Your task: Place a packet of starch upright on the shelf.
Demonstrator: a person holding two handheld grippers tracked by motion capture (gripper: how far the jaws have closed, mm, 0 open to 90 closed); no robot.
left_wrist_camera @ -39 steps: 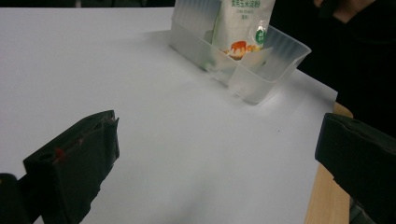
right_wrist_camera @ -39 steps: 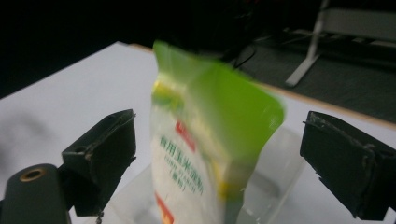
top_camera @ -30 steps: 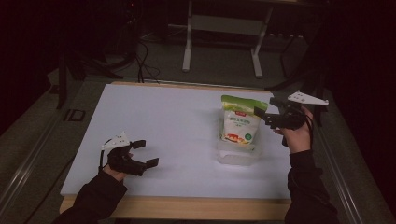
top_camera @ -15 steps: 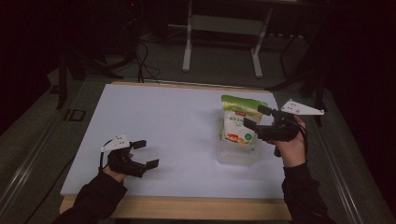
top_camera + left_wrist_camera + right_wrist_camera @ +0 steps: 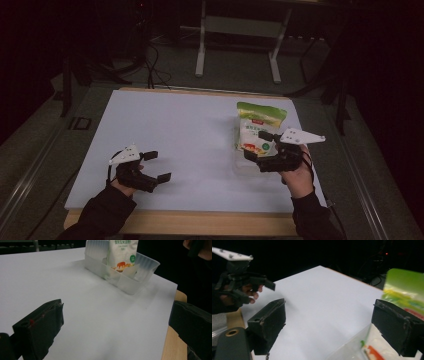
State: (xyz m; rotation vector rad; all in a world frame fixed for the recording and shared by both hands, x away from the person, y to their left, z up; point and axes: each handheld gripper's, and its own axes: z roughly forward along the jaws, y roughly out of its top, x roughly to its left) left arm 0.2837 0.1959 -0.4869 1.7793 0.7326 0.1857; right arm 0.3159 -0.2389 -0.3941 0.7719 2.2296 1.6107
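Seemingly nothing is grasped yet: the green pouch (image 5: 259,131) stands in the clear tray (image 5: 130,277) on the bench (image 5: 190,135), right hand-held gripper (image 5: 259,149) released beside it, left hand-held gripper (image 5: 156,166) released well apart

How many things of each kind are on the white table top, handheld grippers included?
Clear plastic bins: 1
Green-topped food pouches, standing in the bin: 1
Handheld grippers, left gripper and right gripper, both open: 2
Total: 4

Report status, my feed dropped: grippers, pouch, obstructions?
Left gripper open, idle near table edge. Right gripper open beside pouch. Pouch upright in clear bin. Nothing in the way.
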